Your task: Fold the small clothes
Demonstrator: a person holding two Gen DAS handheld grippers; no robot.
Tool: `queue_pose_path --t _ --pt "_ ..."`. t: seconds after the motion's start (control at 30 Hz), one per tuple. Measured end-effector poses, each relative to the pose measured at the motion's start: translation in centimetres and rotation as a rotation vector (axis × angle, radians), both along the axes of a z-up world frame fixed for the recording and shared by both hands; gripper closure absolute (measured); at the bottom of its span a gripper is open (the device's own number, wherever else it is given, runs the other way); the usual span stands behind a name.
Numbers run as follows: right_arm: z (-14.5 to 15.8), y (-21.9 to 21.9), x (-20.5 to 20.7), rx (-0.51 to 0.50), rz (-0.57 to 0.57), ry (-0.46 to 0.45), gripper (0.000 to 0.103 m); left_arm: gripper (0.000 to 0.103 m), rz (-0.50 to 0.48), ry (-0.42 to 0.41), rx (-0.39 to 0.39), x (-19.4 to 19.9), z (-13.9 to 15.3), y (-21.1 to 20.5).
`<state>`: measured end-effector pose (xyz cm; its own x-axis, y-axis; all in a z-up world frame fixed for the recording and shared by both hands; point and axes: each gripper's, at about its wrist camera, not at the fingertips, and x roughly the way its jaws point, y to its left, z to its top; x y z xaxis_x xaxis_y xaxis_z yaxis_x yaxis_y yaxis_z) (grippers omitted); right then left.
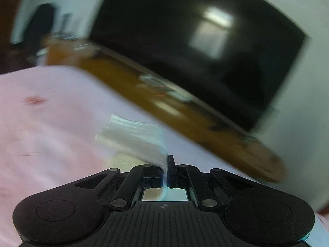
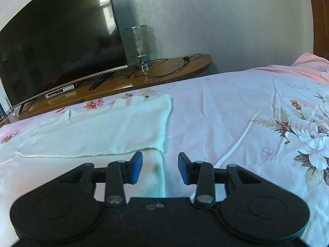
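White garment (image 2: pixel 115 127) lies flat on the bed (image 2: pixel 236 111), near the edge facing the TV (image 2: pixel 59 39) w/ its wooden stand (image 2: pixel 168 70). Left gripper (image 1: pixel 167 165): fingers pressed together, pinching a fold of the white cloth. Right gripper (image 2: pixel 160 167): fingers spread, a narrow strip of cloth between them, untouched.

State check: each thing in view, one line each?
Left tongs: shut on the white cloth, lifted edge.
Right tongs: open, a white strip of the garment between the pads, not pinched.
White garment: lying partly folded on the bedspread.
TV: off, dark screen.
Lamp: upright, unlit.
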<state>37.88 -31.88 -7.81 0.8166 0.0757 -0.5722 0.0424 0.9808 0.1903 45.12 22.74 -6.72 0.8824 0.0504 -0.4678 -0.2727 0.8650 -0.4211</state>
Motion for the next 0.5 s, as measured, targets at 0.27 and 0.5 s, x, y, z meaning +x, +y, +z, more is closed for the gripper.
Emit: queue_pose_path --t 0.27,0.5 --pt "1.2 -1.2 -1.1 0.005 -0.041 -0.017 0.065 0.100 -0.385 0.022 0.145 4.7 0.1 -21.0" --pt "2.5 -4.8 -2.1 0.023 -0.121 -0.017 0.061 0.093 -0.613 0.158 0.262 4.1 -4.6 -32.5"
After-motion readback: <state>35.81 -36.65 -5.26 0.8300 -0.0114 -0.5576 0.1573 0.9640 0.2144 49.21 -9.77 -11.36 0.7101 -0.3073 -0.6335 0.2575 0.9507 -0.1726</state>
